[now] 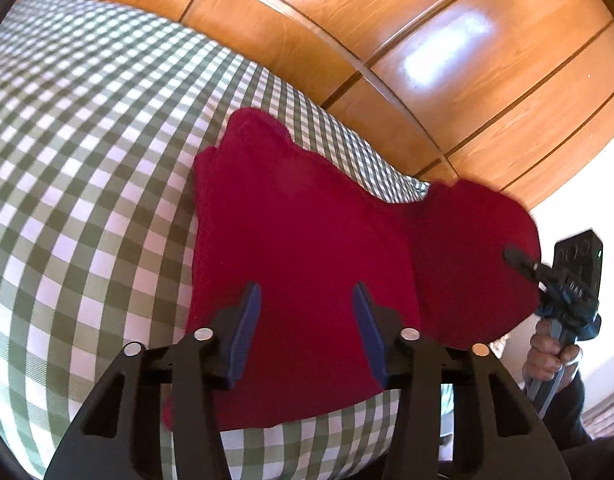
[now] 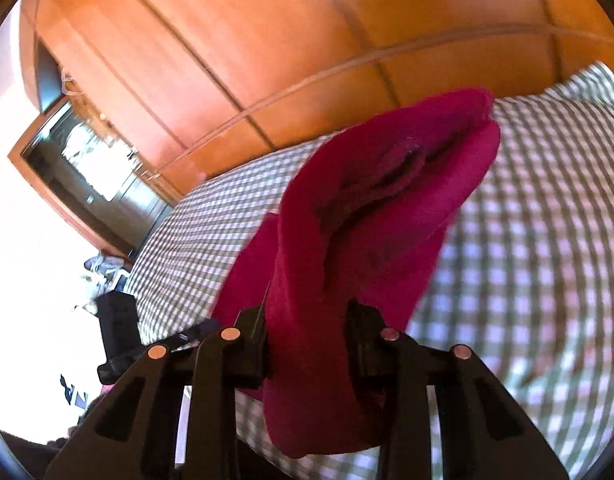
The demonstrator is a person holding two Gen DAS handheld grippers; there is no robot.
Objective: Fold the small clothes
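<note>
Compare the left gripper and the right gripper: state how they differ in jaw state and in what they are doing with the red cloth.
The left gripper has its jaws open and grips nothing; it hovers over the red cloth lying on the checked bedcover. The right gripper is shut on the cloth's edge, lifting that part off the bedcover. Both are black two-finger grippers at the same cloth.

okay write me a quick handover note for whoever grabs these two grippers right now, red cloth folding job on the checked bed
Left hand-held gripper: open, poised over the flat part of the red cloth, holding nothing.
Right hand-held gripper: shut on the red cloth, one side lifted off the checked bedspread.
Where things are: the rest of the cloth lies flat on the bedspread, near the wooden wardrobe.
Done: one edge picked up, fold started.
Left: bring the lifted side over the flat part, release, smooth, and probably fold again.
</note>
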